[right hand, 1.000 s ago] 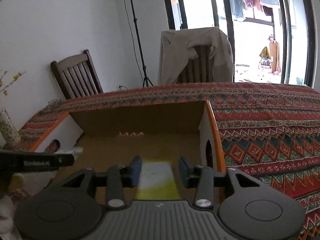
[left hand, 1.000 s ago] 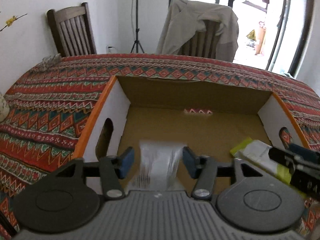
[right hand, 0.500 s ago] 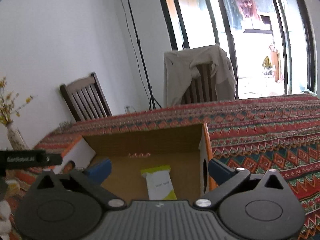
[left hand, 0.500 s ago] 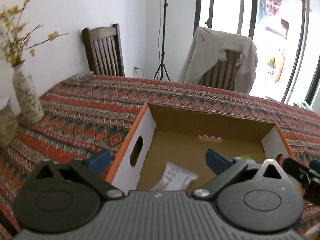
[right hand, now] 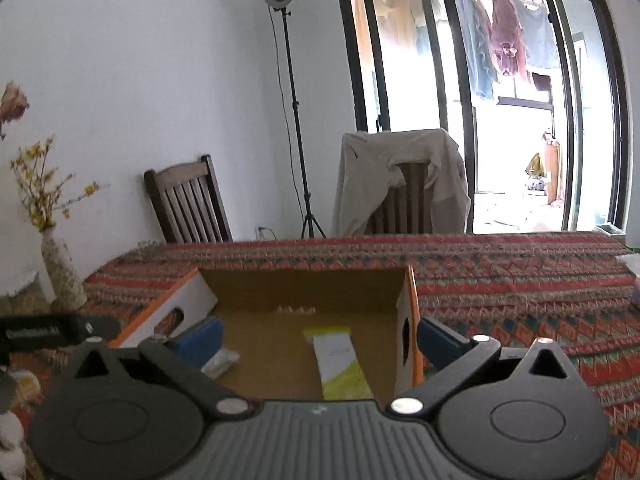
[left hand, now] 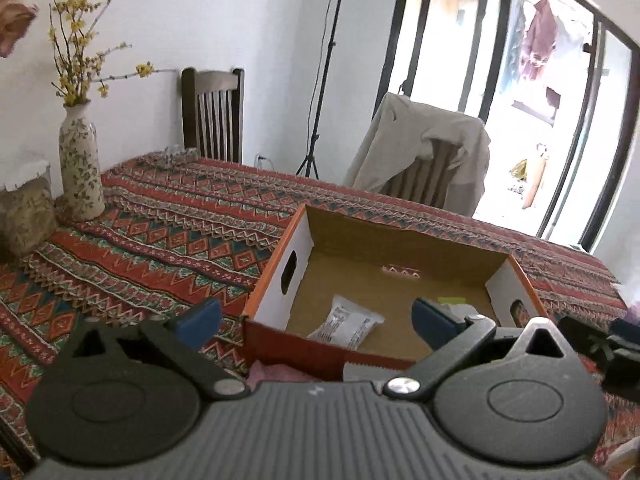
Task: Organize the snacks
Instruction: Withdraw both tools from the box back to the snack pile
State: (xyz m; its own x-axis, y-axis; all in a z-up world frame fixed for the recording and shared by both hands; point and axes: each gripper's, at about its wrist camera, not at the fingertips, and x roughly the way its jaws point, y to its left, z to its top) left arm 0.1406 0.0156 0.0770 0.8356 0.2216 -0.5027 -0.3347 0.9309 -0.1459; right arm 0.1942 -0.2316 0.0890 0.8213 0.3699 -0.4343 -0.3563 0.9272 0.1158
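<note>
1. Left gripper [left hand: 316, 316]: jaws stand fully spread, nothing between the pads. They have just been opening; no thing is now between them. The white snack packet [left hand: 346, 322] is seen lying on the floor of the cardboard box [left hand: 276, 264], ahead of and below the left gripper, in line with the gap between the blue pads.
2. Right gripper [right hand: 320, 336]: jaws likewise spread wide and empty, having just been opening. The yellow-and-white snack bar [right hand: 340, 362] is seen flat on the box floor [right hand: 260, 344] ahead of and below this gripper, near the right wall of the box.
3. Long axes: the bar is laid lengthwise, running away from the right gripper toward the far wall. The packet is laid slightly askew, its long axis slanted relative to the left jaws.
4. Nearness: the packet is nearer the left gripper, the bar nearer the right gripper. Packet and bar are apart, packet left, bar right.
5. Judgement: both items appear deposited; the box sits on the patterned tablecloth [left hand: 160, 232]. More snacks, if any, are expected outside the box; a pink object [left hand: 276, 372] just before the near wall cannot be identified.
</note>
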